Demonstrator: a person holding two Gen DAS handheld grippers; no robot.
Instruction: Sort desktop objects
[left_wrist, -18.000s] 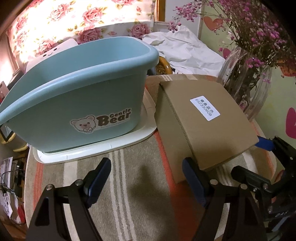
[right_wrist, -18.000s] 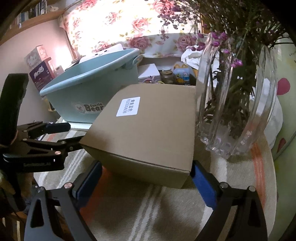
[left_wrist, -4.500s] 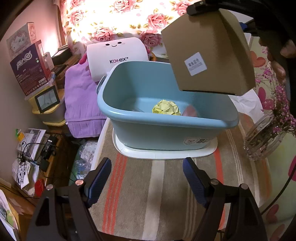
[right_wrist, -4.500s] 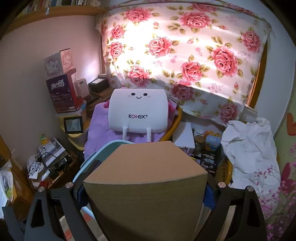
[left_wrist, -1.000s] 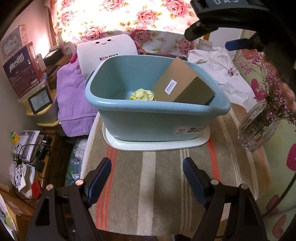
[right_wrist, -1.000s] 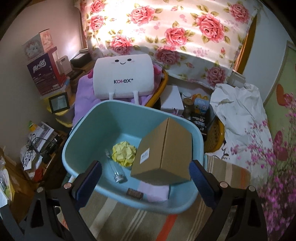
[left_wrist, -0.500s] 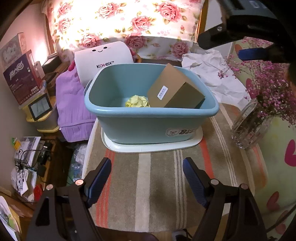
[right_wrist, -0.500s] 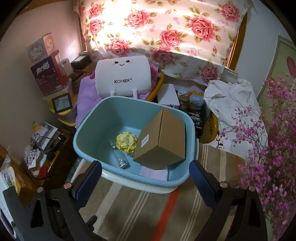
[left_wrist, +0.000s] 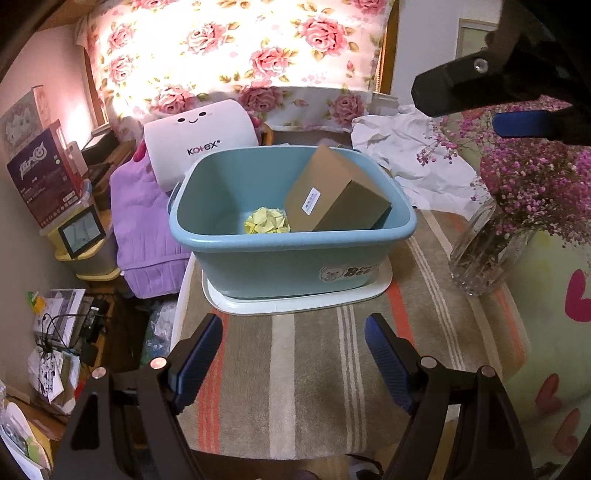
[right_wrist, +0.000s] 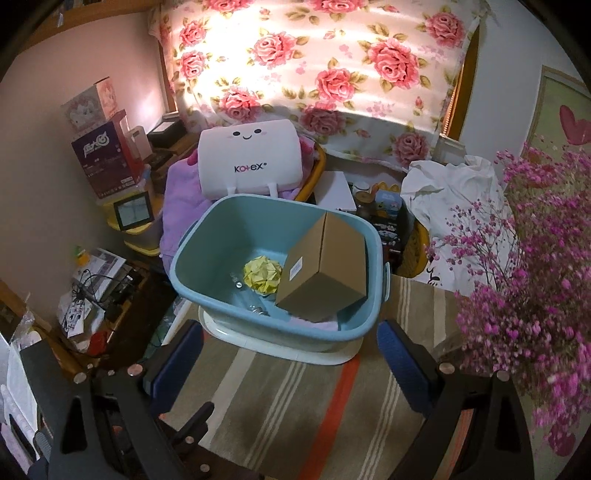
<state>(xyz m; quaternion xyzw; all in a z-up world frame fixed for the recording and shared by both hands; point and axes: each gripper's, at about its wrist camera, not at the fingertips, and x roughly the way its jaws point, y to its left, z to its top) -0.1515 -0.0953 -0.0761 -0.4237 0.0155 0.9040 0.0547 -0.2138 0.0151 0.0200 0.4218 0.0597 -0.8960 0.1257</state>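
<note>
so the left gripper (left_wrist: 293, 356) is wide apart and holds nothing. straight ahead sits the blue tub (left_wrist: 258, 254). inside, the yellow paper ball (left_wrist: 266, 220) lies left of the tilted brown box (left_wrist: 334, 195). the right gripper (right_wrist: 290, 360) is wide apart and empty too, a bit nearer the box.

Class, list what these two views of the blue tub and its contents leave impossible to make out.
- Cardboard box: label print too small, both views.
- Blue tub: near floor hidden by its front wall, left wrist view.
- Glass bottle: partly hidden by the tub rim, right wrist view.
- Glass vase: hidden by flowers, right wrist view.
</note>
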